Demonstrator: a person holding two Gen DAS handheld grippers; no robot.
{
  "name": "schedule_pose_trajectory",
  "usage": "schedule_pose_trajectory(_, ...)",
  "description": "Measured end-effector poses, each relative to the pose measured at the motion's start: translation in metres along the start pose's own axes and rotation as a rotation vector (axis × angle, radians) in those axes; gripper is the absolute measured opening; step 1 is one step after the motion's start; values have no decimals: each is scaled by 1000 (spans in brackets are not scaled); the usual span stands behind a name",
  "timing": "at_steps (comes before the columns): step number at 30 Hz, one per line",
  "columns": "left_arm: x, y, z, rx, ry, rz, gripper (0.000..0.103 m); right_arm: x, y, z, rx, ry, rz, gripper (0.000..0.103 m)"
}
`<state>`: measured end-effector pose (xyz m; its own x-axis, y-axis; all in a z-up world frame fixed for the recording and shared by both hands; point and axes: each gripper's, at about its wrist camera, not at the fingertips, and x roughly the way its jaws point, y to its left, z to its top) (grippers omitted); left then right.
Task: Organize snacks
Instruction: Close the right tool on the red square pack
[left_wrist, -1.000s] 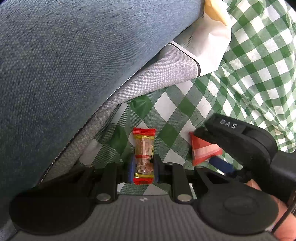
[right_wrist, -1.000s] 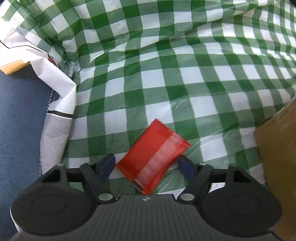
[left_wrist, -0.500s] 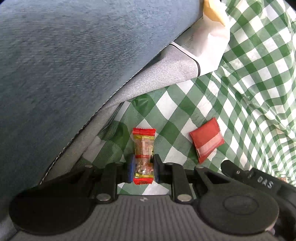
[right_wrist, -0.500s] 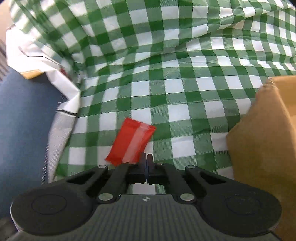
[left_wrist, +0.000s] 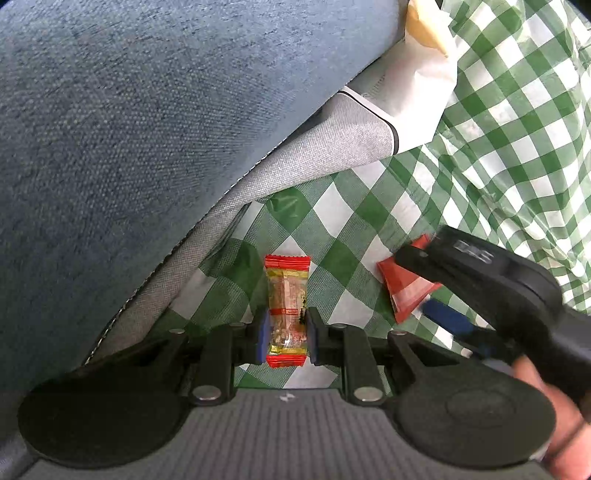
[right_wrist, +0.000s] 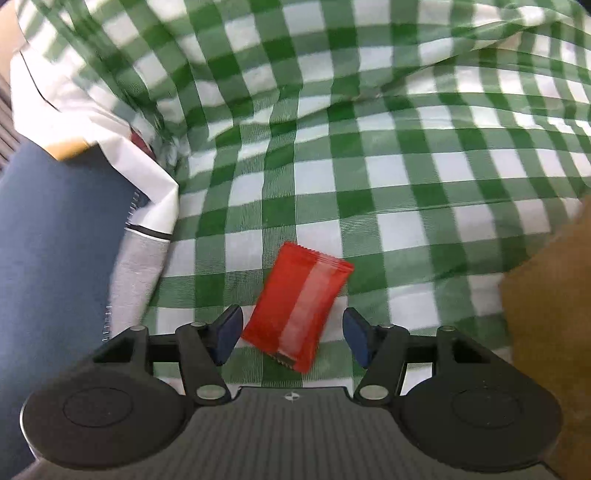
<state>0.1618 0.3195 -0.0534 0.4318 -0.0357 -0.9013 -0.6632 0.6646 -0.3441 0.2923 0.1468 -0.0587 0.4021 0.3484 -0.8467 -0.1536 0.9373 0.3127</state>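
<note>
The left gripper (left_wrist: 285, 338) has its jaws closed nearly together on a small snack bar (left_wrist: 287, 309) in a clear wrapper with red crimped ends; the blue pads press its lower half from both sides, and its print is too small to read. The bar hangs over the green-and-white checked cloth (left_wrist: 343, 218), close beside a grey cushion edge (left_wrist: 332, 147) under a blue upholstered cushion (left_wrist: 147, 110).

To the right of the bar lies a red sachet (right_wrist: 297, 308) with a pale stripe, flat on the cloth. The right gripper (right_wrist: 291, 334) stands over it, jaws roughly half open and just now widening again; the sachet's lower part lies between the blue pads, neither of which presses it. In the left wrist view the gripper's black body hides much of the sachet; pale lettering on that body is blurred beyond reading. Part of a hand (left_wrist: 565, 435) shows, cut off at the lower right edge.

A brown cardboard box (right_wrist: 550, 317) is cut off right of the sachet. White paper (left_wrist: 413, 92) lies crumpled at the cloth's far edge. The right wrist view is smeared towards the top.
</note>
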Motion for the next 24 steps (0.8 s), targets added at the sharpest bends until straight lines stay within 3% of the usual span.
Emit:
schedule_pose_trajectory(4, 0, 2, 3, -5, 3, -13, 22, 20, 15, 0, -25, 12, -43, 72)
schedule_pose_trajectory(6, -1, 3, 2, -2, 4, -14, 22, 24, 27, -3, -88, 8, -91, 69)
schedule_pose_trajectory(7, -1, 3, 2, 0, 5, -16, 22, 24, 30, -4, -107, 3, -110, 57)
schedule_pose_trajectory(11, -4, 1, -1, 11, -2, -11, 22, 17, 25, -10, -141, -23, -116, 37)
schedule_pose_trajectory(13, -6, -1, -3, 21, -6, -11, 22, 8, 18, -12, -143, -33, -107, 7)
schedule_pose_trajectory(14, -7, -2, -4, 27, -8, -11, 22, 0, 13, -13, -139, -42, -101, 0)
schedule_pose_trajectory(21, -18, 5, -17, 3, 2, -43, 22, -53, -14, -19, -141, -50, -21, 0)
schedule_pose_trajectory(24, -32, 11, -27, 11, -10, -49, 22, -63, -20, -19, -105, -30, 41, 9)
